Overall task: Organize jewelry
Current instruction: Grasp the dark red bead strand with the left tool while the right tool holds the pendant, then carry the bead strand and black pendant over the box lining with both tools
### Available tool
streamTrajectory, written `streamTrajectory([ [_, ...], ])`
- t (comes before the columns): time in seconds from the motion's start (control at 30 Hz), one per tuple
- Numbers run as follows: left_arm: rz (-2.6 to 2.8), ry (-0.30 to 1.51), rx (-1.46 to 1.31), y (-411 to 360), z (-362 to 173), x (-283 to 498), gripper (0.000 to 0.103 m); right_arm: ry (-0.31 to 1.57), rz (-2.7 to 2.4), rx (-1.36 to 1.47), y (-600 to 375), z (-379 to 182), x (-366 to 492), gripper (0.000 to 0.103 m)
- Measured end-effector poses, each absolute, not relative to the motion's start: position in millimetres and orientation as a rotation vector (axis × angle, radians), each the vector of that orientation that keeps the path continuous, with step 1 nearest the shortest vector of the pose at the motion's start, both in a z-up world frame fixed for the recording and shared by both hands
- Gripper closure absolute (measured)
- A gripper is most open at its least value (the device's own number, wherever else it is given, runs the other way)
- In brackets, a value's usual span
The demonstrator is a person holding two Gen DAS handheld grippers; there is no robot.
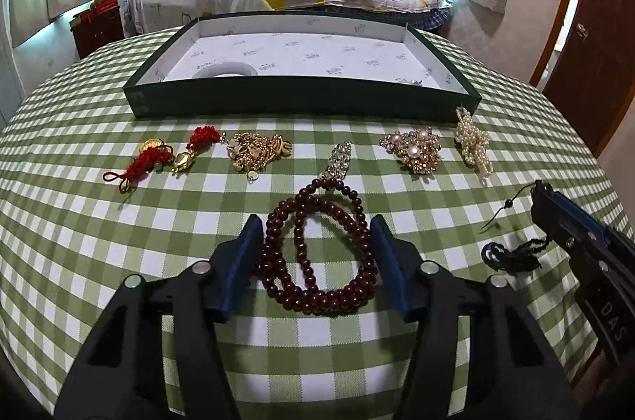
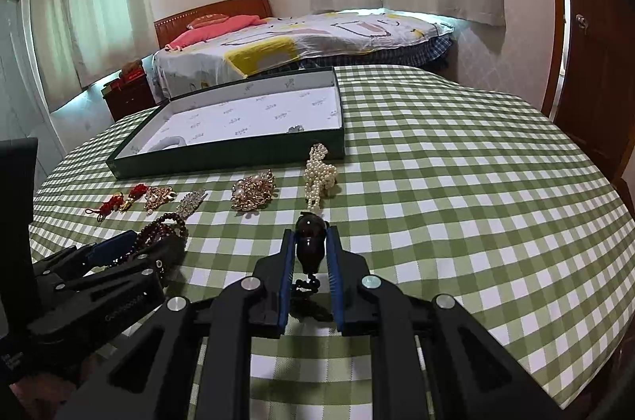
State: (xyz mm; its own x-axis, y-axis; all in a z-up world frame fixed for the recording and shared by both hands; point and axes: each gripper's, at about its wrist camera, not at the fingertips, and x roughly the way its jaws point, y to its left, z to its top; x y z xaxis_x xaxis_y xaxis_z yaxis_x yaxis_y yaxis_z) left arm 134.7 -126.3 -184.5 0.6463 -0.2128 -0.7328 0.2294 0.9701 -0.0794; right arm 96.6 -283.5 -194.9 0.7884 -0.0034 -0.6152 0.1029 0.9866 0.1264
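Blue-padded fingers of the left gripper (image 1: 317,245) stand spread wide, one on each side of a coiled dark red bead necklace (image 1: 317,253) that lies flat on the green checked tablecloth (image 1: 436,360); whether the pads touch the beads I cannot tell. Off to that gripper's right, the right gripper (image 2: 311,249) has its fingers drawn close around a dark brown bead pendant (image 2: 310,243), pinching it, with the pendant's black cord (image 2: 307,287) trailing back between the fingers onto the cloth.

Just past the left fingertips lies a silver rhinestone clip (image 1: 339,158), touching the far loop of the necklace. In a row to either side of it sit two red tassel charms (image 1: 158,156), a gold chain heap (image 1: 256,152), a gold and pearl brooch (image 1: 414,150) and a pearl strand (image 1: 472,142). Beyond the row stands a shallow dark green box (image 1: 301,96) lined in white, holding a white bangle (image 1: 226,68) in its near left corner.
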Motion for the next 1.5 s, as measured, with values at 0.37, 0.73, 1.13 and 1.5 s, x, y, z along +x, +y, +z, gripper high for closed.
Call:
streamTrajectory([
  [0.37, -0.366, 0.819, -0.034, -111.5, -184.0, 125.2, 0.090, 0.675, -0.033, 0.156, -276.6, -199.5, 97.0, 0.086],
  [0.73, -0.351, 0.802, -0.081, -91.5, -172.2, 118.3, 0.092, 0.654, 0.001, 0.138, -265.8, -193.2, 97.1, 0.086],
  [1.13, -0.338, 0.702, -0.089, -81.0, -135.6, 120.5, 0.092, 0.608, 0.045, 0.125, -252.6, -174.0, 103.7, 0.086],
  [1.5, -0.351, 0.633, -0.113, -81.4, -105.5, 145.3, 0.092, 0.555, 0.085, 0.127, -245.8, -151.1, 127.3, 0.086],
])
